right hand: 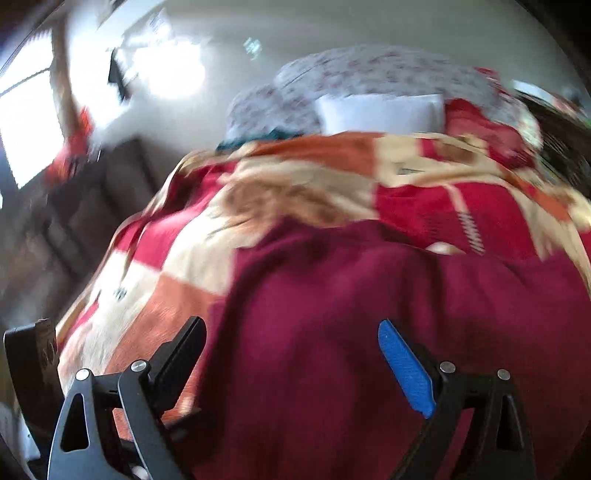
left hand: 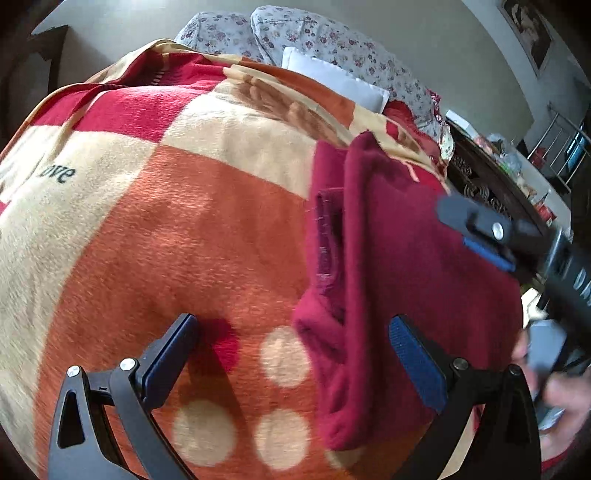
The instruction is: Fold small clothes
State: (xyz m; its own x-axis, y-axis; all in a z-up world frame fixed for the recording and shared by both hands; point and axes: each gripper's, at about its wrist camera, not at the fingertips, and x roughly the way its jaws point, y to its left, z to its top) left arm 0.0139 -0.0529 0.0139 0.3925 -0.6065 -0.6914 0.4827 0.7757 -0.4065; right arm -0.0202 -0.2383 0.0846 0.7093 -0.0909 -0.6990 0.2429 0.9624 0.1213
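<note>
Bedroom-ish backdrop going on: checked fleece blanket (left hand: 184, 229) in orange, cream and red covering the bed, flowery pillows (left hand: 317, 33) piling up at the far end with a white cushion (left hand: 332, 74) leaning against them. Lying on the blanket toward the right side, a dark red fleece garment (left hand: 406, 266), partly folded, a flap doubling over along its left edge. Left gripper (left hand: 295, 362) hovering low over that left edge, jaws spread wide, gripping nothing, right finger (left hand: 417, 362) sitting over the cloth and the left one over bare blanket. Right gripper (right hand: 295, 365) also standing wide and empty, hanging above the garment's middle; whole right view smearing with blur. Showing up too in the left view, over the garment's right edge.
</note>
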